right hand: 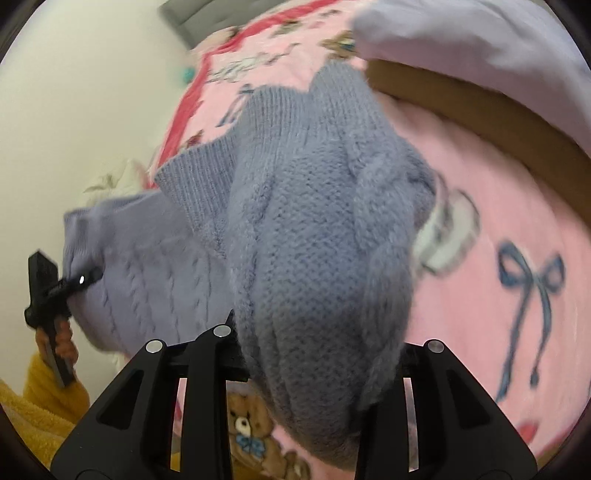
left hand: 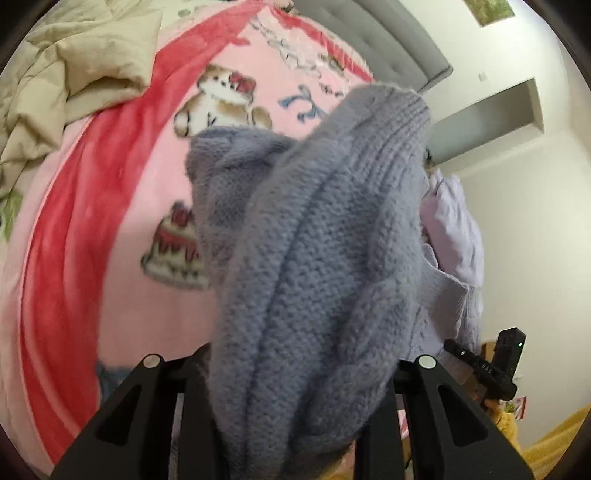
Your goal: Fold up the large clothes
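A grey-blue cable-knit sweater [left hand: 314,258] hangs bunched between both grippers above a pink blanket [left hand: 122,221]. My left gripper [left hand: 291,369] is shut on a thick fold of it, and the knit hides the fingertips. My right gripper [right hand: 314,354] is shut on another fold of the sweater [right hand: 314,240], which drapes over its fingers. The right gripper shows at the right edge of the left wrist view [left hand: 491,365]. The left gripper shows at the left edge of the right wrist view [right hand: 48,291], clamped on the sweater's paler part.
The pink blanket [right hand: 498,229], with a red border and bear, cake and bow prints, covers the bed. A beige duvet [left hand: 55,81] is heaped at the far left. A grey headboard [left hand: 388,40] and white walls stand behind. A lilac cloth [right hand: 461,33] lies over a brown board.
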A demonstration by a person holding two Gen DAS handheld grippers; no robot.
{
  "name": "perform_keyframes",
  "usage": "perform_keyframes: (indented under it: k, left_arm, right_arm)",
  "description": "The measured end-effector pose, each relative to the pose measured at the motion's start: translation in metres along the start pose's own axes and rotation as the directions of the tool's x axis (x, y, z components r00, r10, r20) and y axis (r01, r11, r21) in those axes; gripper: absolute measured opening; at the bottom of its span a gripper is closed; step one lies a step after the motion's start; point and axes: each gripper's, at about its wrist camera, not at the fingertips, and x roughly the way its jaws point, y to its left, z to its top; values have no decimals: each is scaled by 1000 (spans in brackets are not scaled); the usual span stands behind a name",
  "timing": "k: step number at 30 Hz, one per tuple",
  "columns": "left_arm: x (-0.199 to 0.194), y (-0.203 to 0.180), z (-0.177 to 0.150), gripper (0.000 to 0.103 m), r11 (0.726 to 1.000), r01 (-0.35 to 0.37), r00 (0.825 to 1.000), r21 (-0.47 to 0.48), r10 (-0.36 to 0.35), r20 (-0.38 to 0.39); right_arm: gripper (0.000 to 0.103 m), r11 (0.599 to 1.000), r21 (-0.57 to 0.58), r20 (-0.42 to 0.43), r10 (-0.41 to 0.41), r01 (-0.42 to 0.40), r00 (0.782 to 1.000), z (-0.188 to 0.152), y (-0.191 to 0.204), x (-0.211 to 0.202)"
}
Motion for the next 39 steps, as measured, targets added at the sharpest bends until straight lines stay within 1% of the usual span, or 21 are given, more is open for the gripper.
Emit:
perform_keyframes:
  k: [2,5,6,7,9,12,16,19,20,22,24,25,26,27,28,29,30,32,36,37,39]
  left_arm:
    - [10,2,-7,26,998,-41,998,43,43,-43]
    - [44,27,-19,26,996,-80,987,44,86,-135]
    - [61,36,-23,26,991,-110,980,69,120,-157]
    - [68,40,-25,27,988,-130,977,87,142,-156]
    - [81,52,-25,30,988,-108,979,106,124,-159]
    - [90,71,-22,40,994,-73,978,77,86,-188]
    - [104,88,-16,60,996,-59,966,67,74,-246]
    - [120,97,-19,74,1000,-15,951,18,20,-309]
    - [128,98,-21,83,1000,5,941,8,-2,-337]
    - [142,93,-28,91,999,16,929,45,2,-369]
    - [149,87,-30,94,996,0,924,88,34,-380]
    - [152,86,-31,94,996,-13,924,89,46,-380]
    - [154,86,-31,93,996,-25,923,83,55,-382]
    - [154,83,-32,91,995,-43,925,87,73,-374]
    - [153,82,-32,80,993,-67,927,99,99,-362]
    - [153,78,-34,66,987,-108,926,118,143,-349]
    - [150,73,-36,60,978,-150,925,144,190,-328]
    - [145,63,-41,34,971,-171,930,166,215,-297]
    - [129,29,-46,26,936,-279,926,212,321,-197]
    - [119,20,-43,26,934,-294,931,202,327,-159]
    - [94,11,-37,26,952,-283,952,116,294,-88]
  right_arm:
    - [29,999,29,-22,-22,22,1000,-13,-9,9]
    - [29,998,57,-105,-23,29,994,-32,-34,37]
    - [29,998,53,-122,-32,39,992,-37,-40,45]
    - [31,997,58,-128,-46,54,991,-41,-48,55]
    - [31,997,79,-147,-3,15,989,-40,-59,65]
    - [37,998,54,-153,37,-29,988,-40,-69,72]
    - [56,999,17,-189,46,-44,981,-45,-74,81]
    - [77,998,42,-205,50,-42,978,-44,-79,95]
    - [80,999,43,-220,43,-34,975,-44,-80,103]
    - [88,999,48,-245,35,-23,969,-44,-79,113]
    - [87,999,47,-247,29,-18,968,-44,-77,123]
    - [81,999,38,-250,15,-6,968,-44,-74,128]
    - [75,999,42,-242,20,-10,970,-44,-73,129]
    - [60,998,53,-235,37,-25,971,-45,-75,127]
    - [49,996,81,-227,66,-49,972,-46,-76,127]
    - [46,994,93,-219,71,-52,973,-47,-75,126]
    - [43,995,91,-211,64,-46,975,-47,-74,124]
    - [38,997,73,-190,29,-15,981,-49,-67,119]
    - [32,997,42,-136,-60,66,989,-46,-48,95]
    - [32,996,39,-120,-77,82,990,-45,-41,85]
    - [31,996,27,-108,-78,81,991,-38,-27,61]
